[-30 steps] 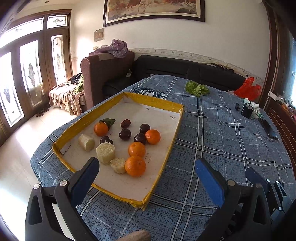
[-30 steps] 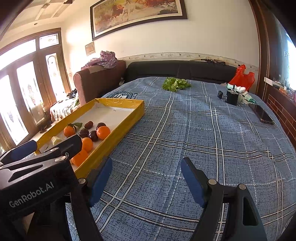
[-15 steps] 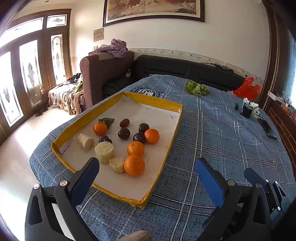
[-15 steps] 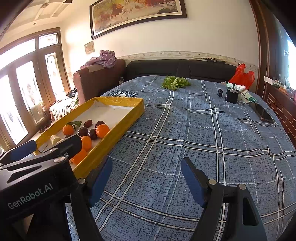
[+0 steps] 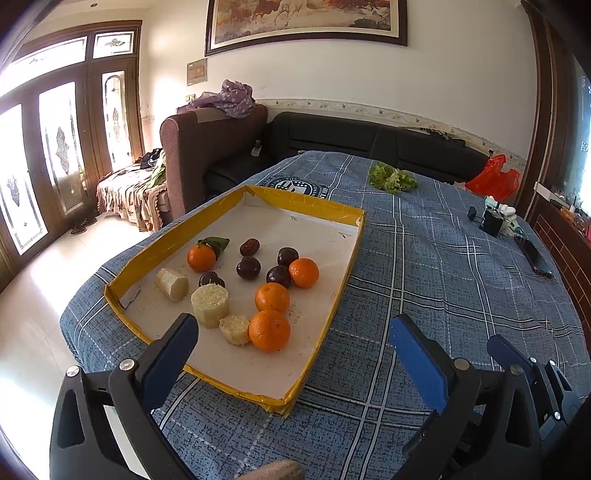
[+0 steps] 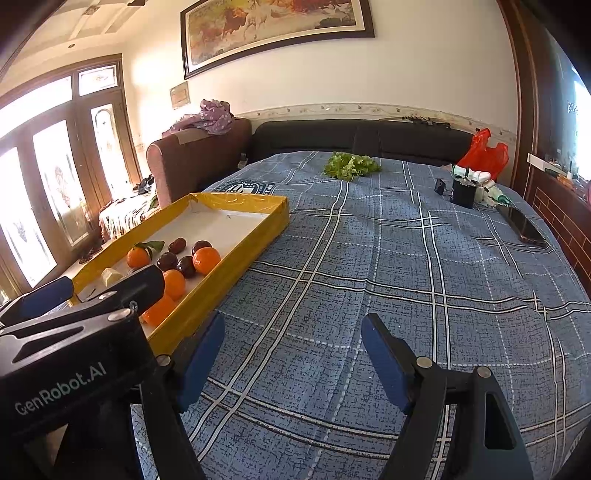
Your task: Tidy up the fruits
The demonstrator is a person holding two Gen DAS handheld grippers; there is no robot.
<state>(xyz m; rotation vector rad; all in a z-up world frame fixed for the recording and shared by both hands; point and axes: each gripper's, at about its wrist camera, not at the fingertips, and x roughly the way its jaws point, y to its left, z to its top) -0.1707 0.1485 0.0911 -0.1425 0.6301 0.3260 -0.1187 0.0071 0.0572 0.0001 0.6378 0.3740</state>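
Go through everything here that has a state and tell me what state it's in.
left gripper: open, empty.
right gripper: open, empty.
yellow-rimmed tray: lidless, holds all the fruit.
oranges: whole, unpeeled.
sugarcane pieces: cut, peeled.
red plastic bag: crumpled.

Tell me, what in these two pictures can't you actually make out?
- Right wrist view: the near end of the yellow tray and the nearest orange are partly hidden by the left gripper.
- Left wrist view: the right gripper is cut off at the frame's lower right edge.
- Both views: the painting is cropped by the top edge.
- The clutter by the red bag is too small to identify.
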